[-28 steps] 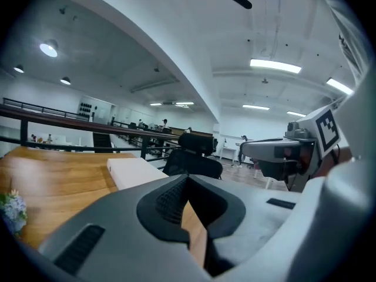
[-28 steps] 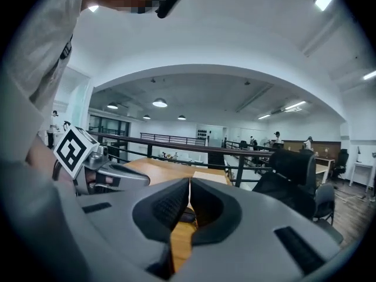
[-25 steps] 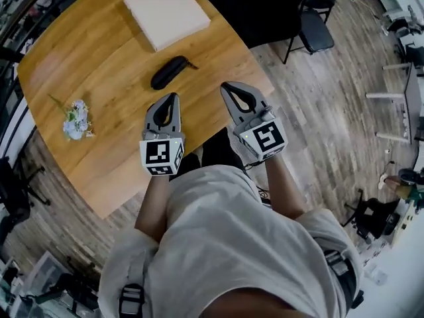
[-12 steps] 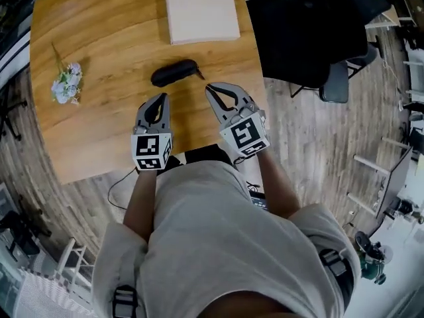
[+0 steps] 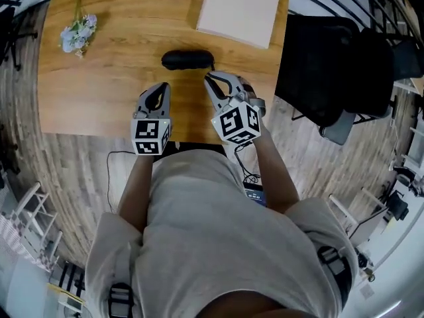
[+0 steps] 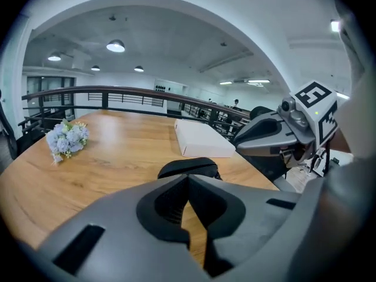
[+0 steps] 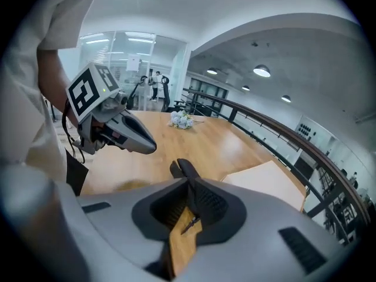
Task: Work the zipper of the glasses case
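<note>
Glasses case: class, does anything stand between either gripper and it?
Nothing visible does. Only bare table separates the left gripper and right gripper from the glasses case; the white box and flowers lie farther off.

Black glasses case (image 5: 187,59) lies flat on wooden table (image 5: 99,78). Left gripper (image 5: 163,86) near case, apart from it, jaws together. Right gripper (image 5: 208,78) jaws together, tips just beside case's right end. White box (image 5: 242,8) beyond case; flower bunch (image 5: 78,32) far left.
</note>
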The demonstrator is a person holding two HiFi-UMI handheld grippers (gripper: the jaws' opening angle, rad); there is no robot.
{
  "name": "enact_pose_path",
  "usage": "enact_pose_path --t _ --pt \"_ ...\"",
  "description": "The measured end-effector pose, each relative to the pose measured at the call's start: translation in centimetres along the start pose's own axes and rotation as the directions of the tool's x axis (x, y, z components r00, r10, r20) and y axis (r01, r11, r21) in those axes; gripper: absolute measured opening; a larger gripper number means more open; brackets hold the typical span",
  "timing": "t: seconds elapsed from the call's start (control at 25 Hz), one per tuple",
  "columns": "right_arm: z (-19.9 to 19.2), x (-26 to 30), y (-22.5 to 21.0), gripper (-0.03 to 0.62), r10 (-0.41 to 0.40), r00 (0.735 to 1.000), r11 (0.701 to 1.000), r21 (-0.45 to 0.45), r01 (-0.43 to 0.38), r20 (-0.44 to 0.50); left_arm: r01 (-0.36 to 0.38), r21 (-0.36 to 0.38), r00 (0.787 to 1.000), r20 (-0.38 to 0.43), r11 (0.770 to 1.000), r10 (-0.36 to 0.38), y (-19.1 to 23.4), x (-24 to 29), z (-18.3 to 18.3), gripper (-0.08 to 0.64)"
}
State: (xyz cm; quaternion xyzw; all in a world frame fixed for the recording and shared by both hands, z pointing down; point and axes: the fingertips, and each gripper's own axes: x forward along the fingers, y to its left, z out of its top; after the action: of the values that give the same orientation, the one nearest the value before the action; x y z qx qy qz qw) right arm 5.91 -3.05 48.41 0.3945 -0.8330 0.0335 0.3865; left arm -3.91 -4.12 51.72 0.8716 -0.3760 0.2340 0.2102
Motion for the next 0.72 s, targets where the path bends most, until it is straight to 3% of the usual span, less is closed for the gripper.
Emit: enact_pose_path --t 0.16,0.24,0.48,0.72 --pt "0.0 1.9 0.2 0.059 0.041 0.999 0.996 -0.081 -0.042 -0.016 -0.067 -0.057 0.998 0.002 0.996 0.067 1.4 -0.6 -0.7 0.021" --pt "-0.1 3.0 0.5 0.180 0.069 0.997 0.989 -0.131 -0.074 -0.043 -0.098 -0.076 0.995 -0.004 0.992 0.098 2.1 -1.0 -1.2 0.021" --pt "-0.7 6.9 1.3 0.235 0.123 0.983 0.942 -0.296 -0.159 -0.136 -0.174 -0.149 0.985 -0.033 0.973 0.171 4.2 -2.5 -3.7 0.021" --pt "-1.4 9.8 2.1 0.295 0.143 0.967 0.885 -0.411 -0.221 -0.213 -0.199 -0.168 0.980 -0.045 0.965 0.194 5.2 -3.5 -4.8 0.021"
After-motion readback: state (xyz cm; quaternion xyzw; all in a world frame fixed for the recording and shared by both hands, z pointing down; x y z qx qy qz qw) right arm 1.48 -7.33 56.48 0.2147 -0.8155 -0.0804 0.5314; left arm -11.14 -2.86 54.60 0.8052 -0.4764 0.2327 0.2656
